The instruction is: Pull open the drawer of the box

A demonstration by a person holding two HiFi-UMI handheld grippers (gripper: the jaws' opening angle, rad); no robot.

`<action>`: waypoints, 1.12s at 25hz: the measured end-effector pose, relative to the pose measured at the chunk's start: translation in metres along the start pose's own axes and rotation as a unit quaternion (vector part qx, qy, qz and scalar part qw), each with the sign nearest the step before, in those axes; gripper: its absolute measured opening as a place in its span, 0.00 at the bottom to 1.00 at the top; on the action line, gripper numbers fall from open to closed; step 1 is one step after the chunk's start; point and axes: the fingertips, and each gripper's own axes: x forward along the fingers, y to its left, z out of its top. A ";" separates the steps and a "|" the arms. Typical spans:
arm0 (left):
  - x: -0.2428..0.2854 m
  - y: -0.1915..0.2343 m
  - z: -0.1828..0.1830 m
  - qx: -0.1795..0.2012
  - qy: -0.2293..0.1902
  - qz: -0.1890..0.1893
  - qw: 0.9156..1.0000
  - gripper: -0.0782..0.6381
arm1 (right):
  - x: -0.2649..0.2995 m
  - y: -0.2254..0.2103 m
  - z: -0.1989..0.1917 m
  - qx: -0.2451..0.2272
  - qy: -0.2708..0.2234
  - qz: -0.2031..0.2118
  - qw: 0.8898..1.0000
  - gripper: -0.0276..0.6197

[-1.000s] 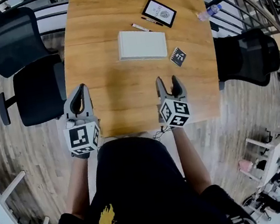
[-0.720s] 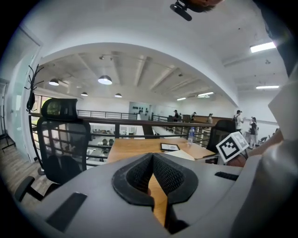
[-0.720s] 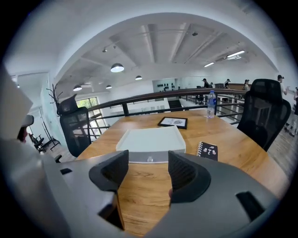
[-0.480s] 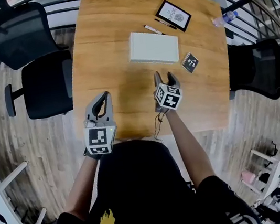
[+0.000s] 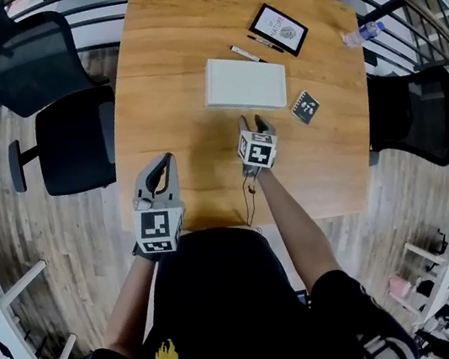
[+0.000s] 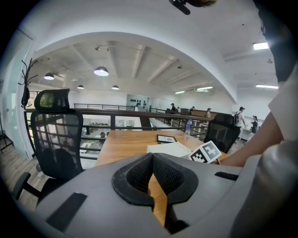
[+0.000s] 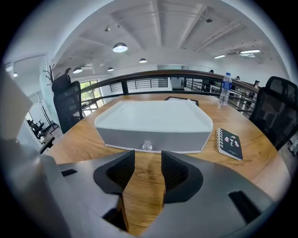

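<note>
- The flat white rectangular box (image 5: pixel 245 84) lies on the wooden table (image 5: pixel 160 49), with its small clear drawer knob (image 7: pixel 147 145) facing the right gripper (image 7: pixel 148 160).
- That gripper's jaws have just been closing; they stand apart and empty, short of the knob.
- The left gripper (image 6: pixel 152 157) has its jaws pressed together, empty.

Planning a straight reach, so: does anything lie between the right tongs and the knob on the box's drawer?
Nothing visible. Only bare table shows between the right tongs, whose jaws have just been closing with nothing between them, and the knob on the box. The notebook lies off to the right, clear of that line.
</note>
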 end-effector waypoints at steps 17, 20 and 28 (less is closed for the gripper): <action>0.012 0.000 -0.019 0.008 0.038 -0.010 0.999 0.13 | 0.032 -0.001 0.013 -0.022 -0.012 -0.036 0.999 0.21; 0.009 -0.002 -0.019 0.008 0.037 -0.010 0.999 0.13 | 0.030 0.005 0.013 -0.029 -0.006 -0.034 0.999 0.15; 0.000 0.006 -0.021 0.004 0.032 -0.002 0.999 0.13 | 0.028 0.006 0.013 -0.033 0.000 -0.041 0.999 0.15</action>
